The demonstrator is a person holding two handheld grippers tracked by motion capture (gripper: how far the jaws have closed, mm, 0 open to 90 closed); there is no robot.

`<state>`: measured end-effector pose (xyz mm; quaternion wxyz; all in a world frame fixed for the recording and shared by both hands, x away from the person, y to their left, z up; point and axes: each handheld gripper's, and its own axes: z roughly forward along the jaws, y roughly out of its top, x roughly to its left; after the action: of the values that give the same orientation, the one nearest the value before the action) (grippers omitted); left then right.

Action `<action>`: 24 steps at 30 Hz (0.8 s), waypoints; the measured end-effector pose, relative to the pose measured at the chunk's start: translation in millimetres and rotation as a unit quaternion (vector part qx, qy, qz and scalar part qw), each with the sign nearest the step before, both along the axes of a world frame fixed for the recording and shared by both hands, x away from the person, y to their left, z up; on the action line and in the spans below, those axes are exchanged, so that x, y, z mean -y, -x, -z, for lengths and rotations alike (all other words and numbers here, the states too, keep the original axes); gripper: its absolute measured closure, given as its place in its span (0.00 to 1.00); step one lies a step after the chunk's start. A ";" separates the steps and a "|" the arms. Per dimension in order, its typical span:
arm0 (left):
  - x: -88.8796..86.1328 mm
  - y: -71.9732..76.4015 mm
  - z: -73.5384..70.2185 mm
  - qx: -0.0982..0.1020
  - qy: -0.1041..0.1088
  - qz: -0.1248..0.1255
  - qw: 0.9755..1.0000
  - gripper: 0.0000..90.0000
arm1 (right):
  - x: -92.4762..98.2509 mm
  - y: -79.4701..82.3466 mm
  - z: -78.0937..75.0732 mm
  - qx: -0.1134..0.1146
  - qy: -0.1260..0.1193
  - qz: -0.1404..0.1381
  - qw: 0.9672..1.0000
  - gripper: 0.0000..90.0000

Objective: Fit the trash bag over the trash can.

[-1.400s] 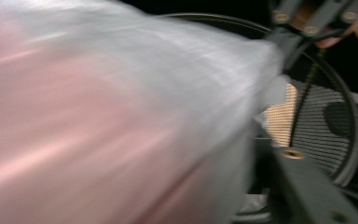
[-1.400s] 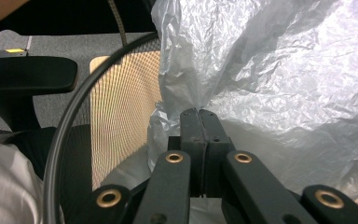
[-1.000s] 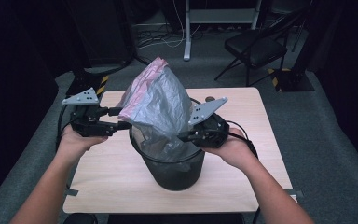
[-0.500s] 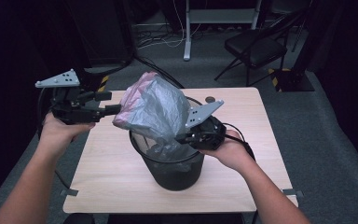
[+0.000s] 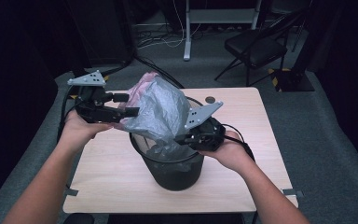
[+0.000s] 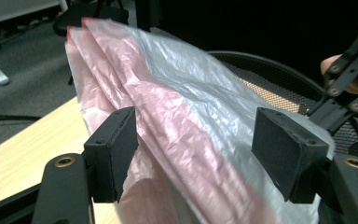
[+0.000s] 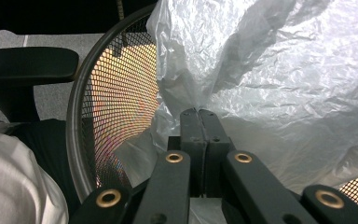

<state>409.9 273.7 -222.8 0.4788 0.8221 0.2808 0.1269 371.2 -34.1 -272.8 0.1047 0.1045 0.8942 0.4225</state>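
A black mesh wastebasket [image 5: 175, 170] stands mid-table, and a translucent grey and pink plastic bag [image 5: 161, 109] rises out of it, leaning left. My left gripper [image 5: 127, 104] is held level at the bag's upper left edge. In the left gripper view its jaws [image 6: 196, 140] stand wide apart with the bag [image 6: 191, 107] lying loose between the pads; they have just been opening. My right gripper [image 5: 179, 139] sits at the basket's right rim. In the right gripper view it [image 7: 198, 114] is shut on a fold of the bag [image 7: 284, 70], inside the mesh wall [image 7: 116, 93].
The basket rests on a light wooden table [image 5: 242, 182] with a small round hole [image 5: 209, 99] near its far edge. Behind it, on grey carpet, stand a black folding chair [image 5: 256, 44], a white desk leg [image 5: 186, 32] and loose cables.
My left gripper rose, swung out left and came back toward the bag, its jaws now wider. The bag's top has sagged to the left. The right gripper stayed put.
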 end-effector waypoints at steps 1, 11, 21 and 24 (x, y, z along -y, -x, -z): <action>1.0 -1.5 2.3 -0.003 -0.002 -0.002 1.000 0.34 | 0.0 0.1 0.0 0.001 0.000 0.000 1.000 0.99; 2.9 -12.9 15.2 -0.022 0.000 -0.011 1.000 0.32 | -2.3 0.5 0.7 0.003 0.002 0.000 1.000 0.99; 15.3 -11.7 17.5 -0.018 0.007 0.012 1.000 0.58 | -6.4 0.5 1.4 0.005 0.004 -0.003 1.000 0.99; 19.4 -8.2 16.5 -0.006 -0.003 0.031 1.000 0.79 | -6.2 1.3 1.6 0.005 0.005 -0.005 1.000 0.99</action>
<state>418.1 254.3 -239.3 0.4787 0.8323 0.2580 0.1082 369.9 -27.9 -274.3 0.1076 0.0978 0.8962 0.4192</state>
